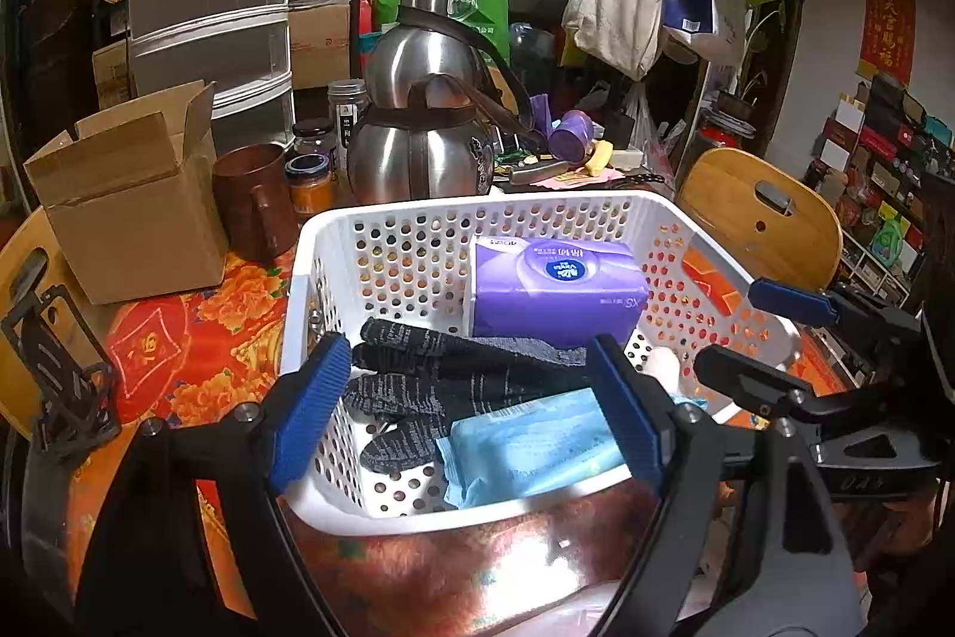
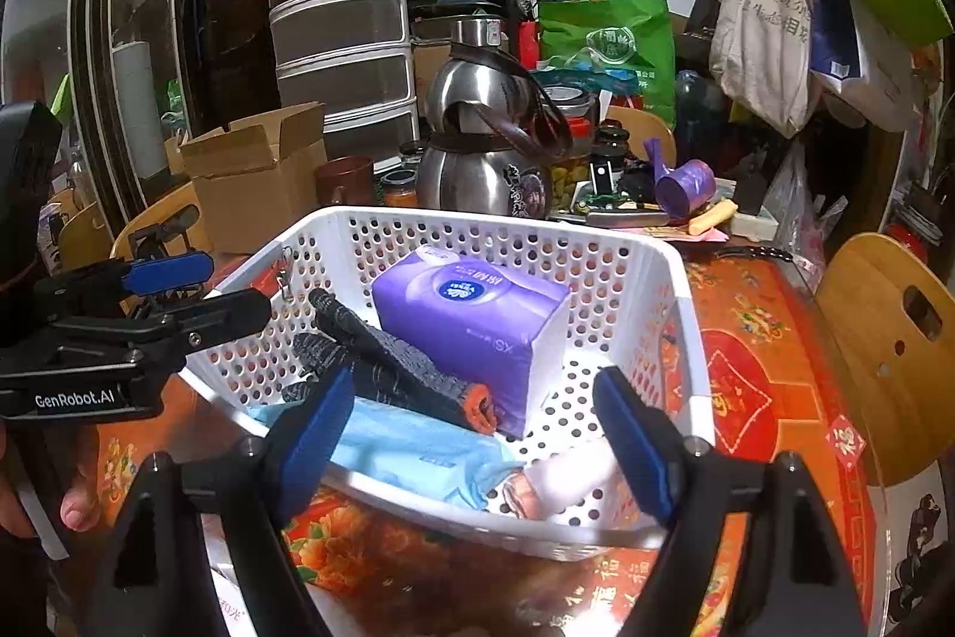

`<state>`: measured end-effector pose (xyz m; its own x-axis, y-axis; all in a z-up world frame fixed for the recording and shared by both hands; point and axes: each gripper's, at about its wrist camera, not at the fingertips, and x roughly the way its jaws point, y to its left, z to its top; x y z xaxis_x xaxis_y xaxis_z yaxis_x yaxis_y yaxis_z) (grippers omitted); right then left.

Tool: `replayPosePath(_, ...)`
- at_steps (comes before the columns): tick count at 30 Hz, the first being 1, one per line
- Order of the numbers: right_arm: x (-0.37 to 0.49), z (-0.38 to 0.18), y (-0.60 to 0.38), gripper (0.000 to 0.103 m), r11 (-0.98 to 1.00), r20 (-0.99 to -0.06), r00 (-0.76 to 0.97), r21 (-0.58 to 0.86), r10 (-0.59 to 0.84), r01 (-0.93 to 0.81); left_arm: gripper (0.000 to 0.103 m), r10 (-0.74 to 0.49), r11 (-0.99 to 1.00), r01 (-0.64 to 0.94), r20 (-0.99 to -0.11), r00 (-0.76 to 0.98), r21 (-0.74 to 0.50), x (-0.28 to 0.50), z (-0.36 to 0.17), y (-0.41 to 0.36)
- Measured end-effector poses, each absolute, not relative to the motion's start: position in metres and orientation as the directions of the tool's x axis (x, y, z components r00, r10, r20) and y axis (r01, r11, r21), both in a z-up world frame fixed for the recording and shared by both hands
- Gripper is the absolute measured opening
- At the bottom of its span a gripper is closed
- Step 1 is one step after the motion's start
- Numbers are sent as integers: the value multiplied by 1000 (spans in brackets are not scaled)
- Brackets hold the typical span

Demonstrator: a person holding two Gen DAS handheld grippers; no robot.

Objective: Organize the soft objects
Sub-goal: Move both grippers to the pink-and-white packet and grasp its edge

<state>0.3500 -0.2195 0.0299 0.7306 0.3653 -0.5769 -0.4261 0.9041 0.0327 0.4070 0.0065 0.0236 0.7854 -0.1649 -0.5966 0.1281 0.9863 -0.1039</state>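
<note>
Cluttered room, red floral tablecloth (image 2: 770, 338) under white basket (image 1: 334, 231), perhaps glass-topped, left gripper (image 1: 471, 410) and right gripper (image 2: 477, 434) apart, empty.

- Tissue pack (image 2: 471, 332), gloves (image 2: 382, 362) and wipes packet (image 2: 412, 452) lie in the basket (image 2: 477, 225).
- Kettle (image 2: 483, 141) stands behind; cardboard box (image 2: 256, 171) sits left.

Blue packet (image 1: 525, 449) partly behind left tool (image 1: 471, 410)

Basket open from above, back crowded
Steel kettle (image 1: 418, 141) and cardboard box (image 1: 131, 195) block behind the white basket (image 1: 382, 225); bare floor right of the tissue pack (image 2: 477, 326).
</note>
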Motion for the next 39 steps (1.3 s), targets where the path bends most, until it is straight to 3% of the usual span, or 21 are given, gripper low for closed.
replayPosePath(11,292,40,-258,82,923,-556,751,88,357,-374,79,-111,993,68,-623,774,-92,328,24,24)
replayPosePath(19,180,-29,-271,83,905,-622,673,151,399,-398,79,-183,980,68,-710,680,-187,226,-40,27)
replayPosePath(26,151,-81,-258,83,882,-684,580,219,443,-417,79,-213,976,95,-759,616,-197,188,-90,8)
replayPosePath(29,152,-87,-251,76,879,-699,560,219,444,-423,79,-219,975,104,-772,596,-197,190,-100,2)
replayPosePath(34,161,-90,-240,73,869,-712,541,203,447,-451,79,-228,974,123,-779,584,-192,197,-110,-2)
replayPosePath(39,170,-91,-228,57,852,-716,520,206,466,-481,75,-248,969,149,-770,588,-199,200,-111,-6)
